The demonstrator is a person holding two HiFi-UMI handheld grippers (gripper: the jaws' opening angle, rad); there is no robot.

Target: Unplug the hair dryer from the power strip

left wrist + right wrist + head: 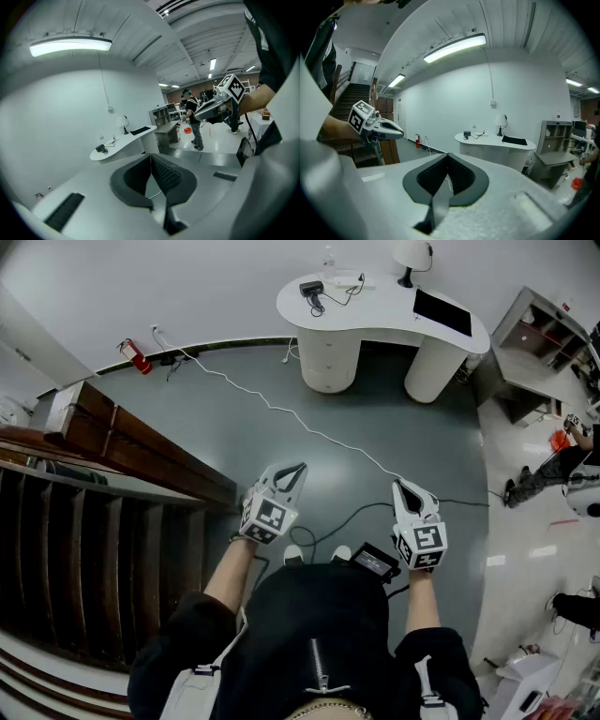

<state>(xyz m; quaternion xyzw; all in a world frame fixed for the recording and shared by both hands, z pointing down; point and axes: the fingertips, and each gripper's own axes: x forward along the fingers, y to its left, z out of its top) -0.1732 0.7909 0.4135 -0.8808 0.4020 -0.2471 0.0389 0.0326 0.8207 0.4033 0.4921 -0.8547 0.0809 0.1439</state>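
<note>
Grey floor [375, 409] under left tool [298, 468] and right tool [402, 485], both closed, empty; perhaps hair dryer [312, 289] on far desk [394, 317].

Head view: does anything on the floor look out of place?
A long white cable snakes loose across the grey floor from the wall toward the person, a likely trip hazard. Nothing looks spilled or broken.

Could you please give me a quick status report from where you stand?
Status: left tool shut, empty; right tool shut, empty. Likely hair dryer on white desk, far ahead; power strip not made out. White cable crosses floor between.
</note>
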